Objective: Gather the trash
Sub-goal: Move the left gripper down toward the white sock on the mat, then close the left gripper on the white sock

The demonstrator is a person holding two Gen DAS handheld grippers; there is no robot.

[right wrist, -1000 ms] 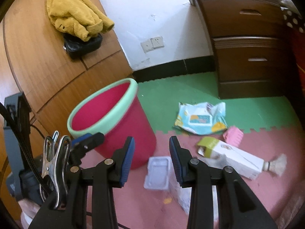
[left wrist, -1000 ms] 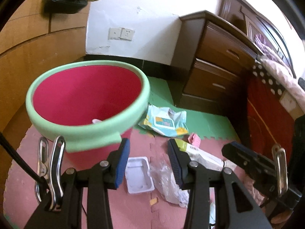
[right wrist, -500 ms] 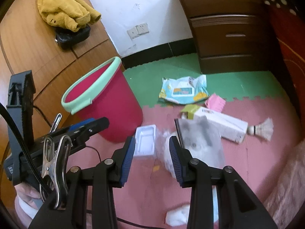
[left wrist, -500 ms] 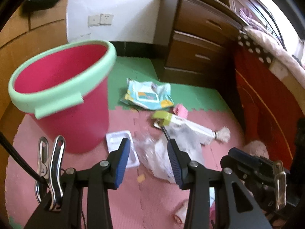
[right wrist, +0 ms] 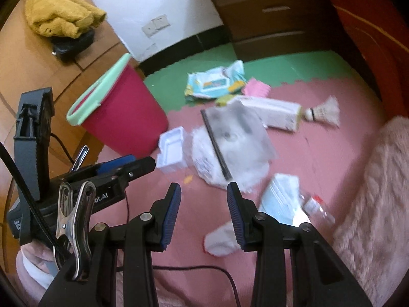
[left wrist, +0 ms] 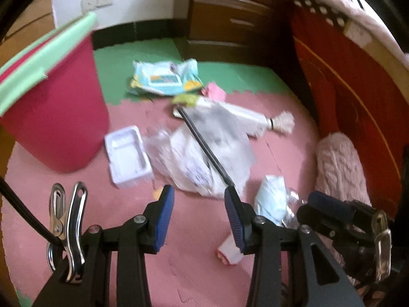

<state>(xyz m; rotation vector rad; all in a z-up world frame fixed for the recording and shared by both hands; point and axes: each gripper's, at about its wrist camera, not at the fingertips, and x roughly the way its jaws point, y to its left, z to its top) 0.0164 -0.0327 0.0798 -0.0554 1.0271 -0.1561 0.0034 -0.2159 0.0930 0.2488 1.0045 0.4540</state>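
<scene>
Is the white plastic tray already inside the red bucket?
No, the white plastic tray lies on the pink floor mat beside the red bucket, not in it.

We're in a home bedroom: dark wooden drawers against a white wall with sockets, a bed edge with polka-dot bedding, interlocking pink and green foam floor mats, a yellow garment slung on wooden furniture, and a fluffy pink slipper on the floor.
</scene>
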